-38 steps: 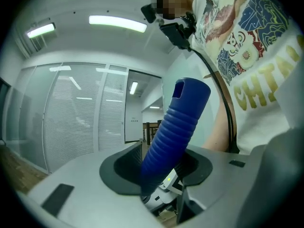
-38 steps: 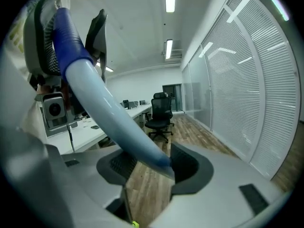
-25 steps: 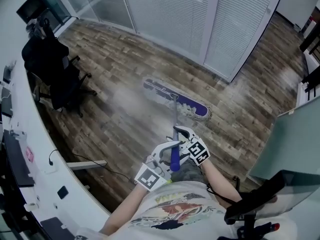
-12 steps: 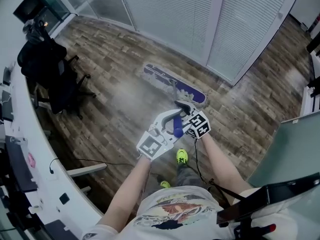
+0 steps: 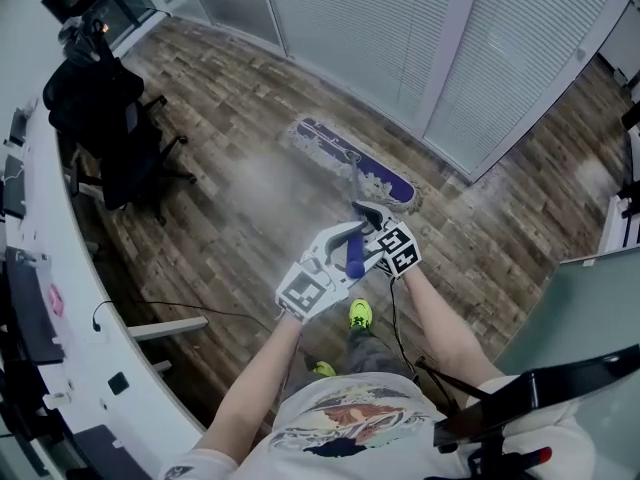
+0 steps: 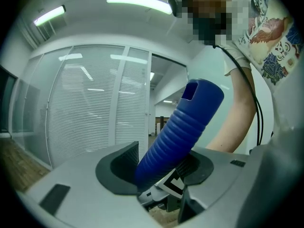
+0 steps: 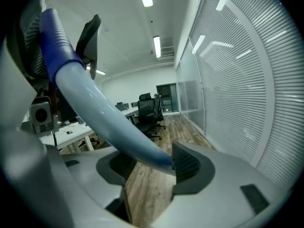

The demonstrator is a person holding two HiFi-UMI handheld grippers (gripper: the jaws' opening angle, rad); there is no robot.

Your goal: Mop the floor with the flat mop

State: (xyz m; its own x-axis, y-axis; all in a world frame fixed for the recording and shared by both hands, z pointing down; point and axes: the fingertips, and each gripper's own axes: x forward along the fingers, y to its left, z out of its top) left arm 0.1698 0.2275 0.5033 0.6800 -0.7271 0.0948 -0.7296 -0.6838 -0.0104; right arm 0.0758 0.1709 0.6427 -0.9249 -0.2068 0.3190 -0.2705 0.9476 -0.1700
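Observation:
The flat mop's purple head (image 5: 350,164) lies on the wood floor near the blind-covered glass wall, and its shaft runs back to both grippers. My left gripper (image 5: 345,251) is shut on the blue ribbed grip (image 6: 178,132) at the handle's top. Its jaws have just been opening slightly, with the grip still filling the gap between the pads. My right gripper (image 5: 372,230), just ahead of the left, is shut on the pale blue shaft (image 7: 109,122), which crosses its jaws and presses the right pad (image 7: 183,164).
A black office chair (image 5: 110,128) stands at the left by a curved white desk (image 5: 45,268). A cable (image 5: 165,308) trails over the floor. Glass walls with blinds (image 5: 400,38) close off the far side. A grey panel (image 5: 575,298) stands on the right. The person's green shoe (image 5: 360,314) is under the grippers.
Both grippers have moved away from the body, pushing the mop head farther toward the glass wall. Over the last half second they barely shifted.

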